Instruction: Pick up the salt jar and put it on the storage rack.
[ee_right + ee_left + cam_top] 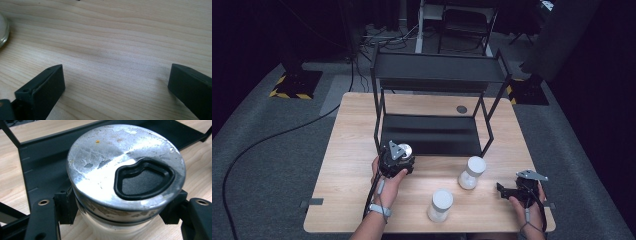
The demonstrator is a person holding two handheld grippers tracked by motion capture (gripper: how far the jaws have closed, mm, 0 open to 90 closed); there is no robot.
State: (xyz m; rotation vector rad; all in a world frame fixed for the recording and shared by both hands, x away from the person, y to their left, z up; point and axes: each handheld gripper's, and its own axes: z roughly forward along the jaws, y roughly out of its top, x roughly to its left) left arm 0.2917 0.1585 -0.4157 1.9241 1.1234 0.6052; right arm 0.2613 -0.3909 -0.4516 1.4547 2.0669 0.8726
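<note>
left tool (120, 212) squeezing jar (120, 225) under its shiny lid (100, 165), middle of frame | glass feeling slippery, breakable | right tool (115, 85) hanging wide apart

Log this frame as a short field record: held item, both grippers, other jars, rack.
held: jar with silver lid, clamped below the lid rim
left gripper: shut on the jar, at the front edge of the rack's lower shelf
right gripper: jaws open, nothing between them, low over the table
other jars: two white-lidded, near jar and far jar, upright on the table
rack: black, two shelves, both bare
</note>
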